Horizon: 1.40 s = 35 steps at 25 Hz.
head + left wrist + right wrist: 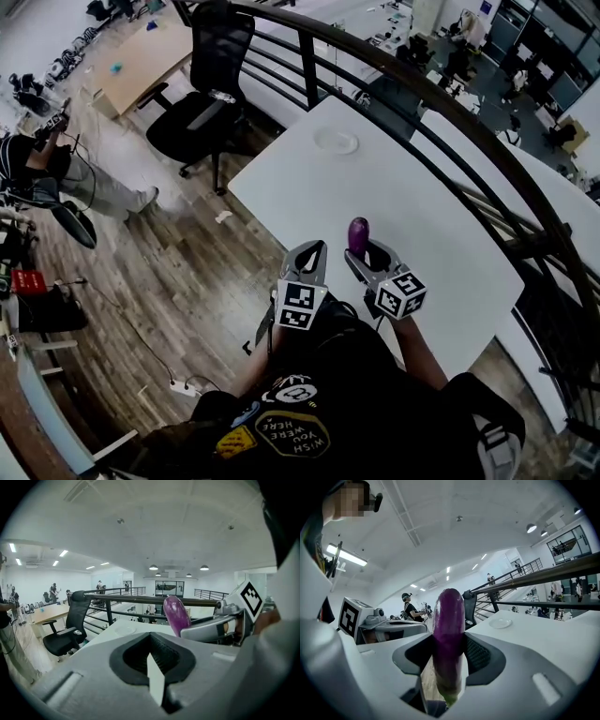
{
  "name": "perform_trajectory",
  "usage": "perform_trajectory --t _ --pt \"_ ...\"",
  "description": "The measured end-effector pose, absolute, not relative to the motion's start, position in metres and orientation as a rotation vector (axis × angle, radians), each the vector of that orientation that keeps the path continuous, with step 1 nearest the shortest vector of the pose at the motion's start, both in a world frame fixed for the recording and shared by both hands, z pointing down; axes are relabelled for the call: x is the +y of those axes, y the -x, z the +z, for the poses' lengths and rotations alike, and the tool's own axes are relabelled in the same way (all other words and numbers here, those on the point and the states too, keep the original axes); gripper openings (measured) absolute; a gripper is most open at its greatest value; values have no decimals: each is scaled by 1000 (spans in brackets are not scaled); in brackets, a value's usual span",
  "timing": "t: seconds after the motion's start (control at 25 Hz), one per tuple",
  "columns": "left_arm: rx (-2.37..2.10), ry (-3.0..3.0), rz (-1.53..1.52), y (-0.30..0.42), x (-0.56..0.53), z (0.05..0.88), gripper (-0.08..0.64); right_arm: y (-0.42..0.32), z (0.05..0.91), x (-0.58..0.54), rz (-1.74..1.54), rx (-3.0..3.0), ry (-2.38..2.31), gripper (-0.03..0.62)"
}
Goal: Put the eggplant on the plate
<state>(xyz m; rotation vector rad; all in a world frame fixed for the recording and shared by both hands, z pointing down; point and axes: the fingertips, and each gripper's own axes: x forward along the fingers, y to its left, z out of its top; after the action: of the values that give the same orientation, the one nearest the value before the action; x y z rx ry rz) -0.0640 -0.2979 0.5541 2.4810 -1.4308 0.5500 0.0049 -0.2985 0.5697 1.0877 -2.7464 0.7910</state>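
A purple eggplant [358,234] [449,634] stands upright, stem end down, with my right gripper [366,255] [449,654] shut on its lower half. I hold it over the near end of the white table [412,206]. The small clear plate [336,142] [500,623] [125,630] lies near the table's far end, well ahead of both grippers. Just left of the right one, my left gripper [312,253] [152,657] hangs with its jaws together and nothing in them. The left gripper view shows the eggplant [176,614] up against the right gripper [220,626].
A black office chair [202,103] stands on the wooden floor beyond the table's left side. A dark railing [422,84] curves along the table's far and right sides, with another white table [562,197] behind it. A person [56,178] is at the far left.
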Motion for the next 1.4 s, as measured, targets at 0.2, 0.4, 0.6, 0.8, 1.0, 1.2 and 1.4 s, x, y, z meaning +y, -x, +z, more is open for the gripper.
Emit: perform_trajectory --t 0.2,0.4,0.6,0.8,1.0,1.2,1.4 --pt "-1377 -2454 566 71 -339 570 5 2 585 -335 844 -2700 -1109 204" --pt "-1301 -2473 557 74 -388 583 5 7 598 -381 841 -2650 -1177 204" --pt "-1218 -2473 539 83 -439 595 5 17 607 -435 800 -2597 -1244 204" --pt "-1154 -2477 519 90 -485 610 5 32 619 -486 745 -2552 -1237 204" --pt "-1072 -2446 600 96 -524 652 5 42 657 -545 688 -2485 -1166 204" --pt "-1060 -2413 640 107 -556 678 5 46 719 -603 622 -2351 -1051 204" --pt "-1084 -2371 618 123 -580 684 5 38 779 -666 516 -2166 -955 204"
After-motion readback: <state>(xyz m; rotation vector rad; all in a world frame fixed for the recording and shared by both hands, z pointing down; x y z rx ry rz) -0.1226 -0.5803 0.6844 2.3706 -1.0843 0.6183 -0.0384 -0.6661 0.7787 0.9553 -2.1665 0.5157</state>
